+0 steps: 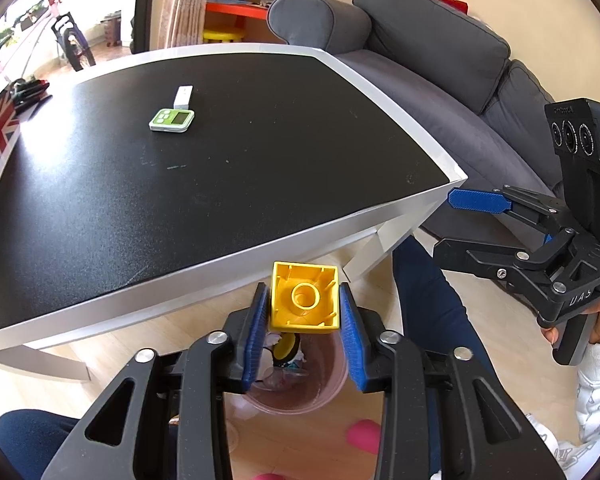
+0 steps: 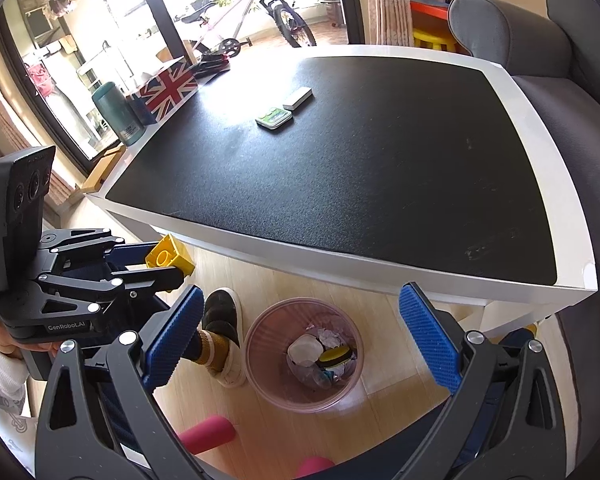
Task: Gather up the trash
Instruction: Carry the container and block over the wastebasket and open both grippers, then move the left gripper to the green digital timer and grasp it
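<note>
My left gripper (image 1: pixel 305 316) is shut on a yellow toy brick (image 1: pixel 305 298), hollow side toward the camera, held over the floor in front of the table edge and above a pink translucent bin (image 1: pixel 324 392). The bin (image 2: pixel 260 344) holds several scraps of trash, among them crumpled paper and a yellow-black round piece. In the right wrist view the left gripper (image 2: pixel 168 262) holds the brick (image 2: pixel 168 256) left of the bin. My right gripper (image 2: pixel 300 336) is open and empty, above the bin; it also shows in the left wrist view (image 1: pixel 456 220).
A black-topped white table (image 1: pixel 380 92) carries a green timer (image 1: pixel 171 120), a white box (image 1: pixel 183 97), and a Union Jack box (image 2: pixel 168 86) at its far side. A grey sofa (image 1: pixel 440 60) stands to the right. My legs, a shoe (image 2: pixel 220 312) and pink objects (image 2: pixel 208 436) lie near the bin.
</note>
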Action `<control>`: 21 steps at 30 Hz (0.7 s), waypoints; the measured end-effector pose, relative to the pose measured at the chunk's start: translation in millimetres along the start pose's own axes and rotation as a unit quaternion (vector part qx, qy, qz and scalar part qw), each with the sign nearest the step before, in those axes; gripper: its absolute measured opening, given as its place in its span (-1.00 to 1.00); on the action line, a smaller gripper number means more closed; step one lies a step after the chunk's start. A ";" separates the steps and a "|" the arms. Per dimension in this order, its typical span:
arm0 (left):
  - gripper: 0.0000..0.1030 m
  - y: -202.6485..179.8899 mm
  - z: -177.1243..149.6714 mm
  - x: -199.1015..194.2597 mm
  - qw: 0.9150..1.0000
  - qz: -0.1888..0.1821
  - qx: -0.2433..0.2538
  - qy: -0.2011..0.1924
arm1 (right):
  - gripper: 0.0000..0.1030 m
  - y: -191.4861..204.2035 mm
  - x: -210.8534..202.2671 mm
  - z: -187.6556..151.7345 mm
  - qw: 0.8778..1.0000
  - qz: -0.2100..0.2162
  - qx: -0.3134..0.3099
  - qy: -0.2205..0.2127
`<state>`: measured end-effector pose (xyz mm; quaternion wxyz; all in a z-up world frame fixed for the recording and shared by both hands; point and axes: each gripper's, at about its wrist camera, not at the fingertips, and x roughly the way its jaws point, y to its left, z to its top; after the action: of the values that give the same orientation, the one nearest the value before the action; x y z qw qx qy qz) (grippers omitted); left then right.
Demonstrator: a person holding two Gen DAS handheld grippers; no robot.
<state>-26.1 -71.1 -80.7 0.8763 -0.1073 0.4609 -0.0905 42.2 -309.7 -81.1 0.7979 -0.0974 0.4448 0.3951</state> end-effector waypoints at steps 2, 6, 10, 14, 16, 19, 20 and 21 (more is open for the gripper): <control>0.67 -0.3 0.0 -2.5 1.000 0.001 -0.002 -0.011 | 0.87 -1.1 -0.7 0.3 1.000 -0.001 0.001 -0.001; 0.78 4.9 0.8 -2.6 1.000 0.010 -0.013 -0.012 | 0.87 -3.2 -0.1 0.2 1.000 -0.003 0.005 -0.001; 0.84 8.3 1.0 -4.6 1.000 0.014 -0.020 -0.014 | 0.88 -3.4 1.1 -0.9 1.000 -0.002 0.006 0.002; 0.84 8.8 1.8 -6.3 1.000 0.016 -0.022 -0.016 | 0.88 -1.7 2.3 -0.1 1.000 0.000 0.005 0.003; 0.84 9.4 2.2 -6.6 0.999 0.017 -0.023 -0.016 | 0.88 -1.0 2.3 0.6 1.000 0.000 0.003 0.003; 0.85 10.7 2.2 -6.8 0.999 0.018 -0.026 -0.017 | 0.89 -0.7 3.1 0.9 1.000 0.000 0.004 0.002; 0.85 11.5 2.6 -6.8 0.999 0.018 -0.027 -0.017 | 0.89 -0.7 4.1 1.7 1.000 0.000 0.005 0.003; 0.85 12.8 3.8 -6.9 0.999 0.019 -0.027 -0.017 | 0.89 -0.6 5.3 2.7 1.000 0.000 0.006 0.004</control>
<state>-26.1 -56.7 -76.6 0.8825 -0.1234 0.4500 -0.0590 45.9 -305.9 -83.8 0.7968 -0.0945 0.4498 0.3921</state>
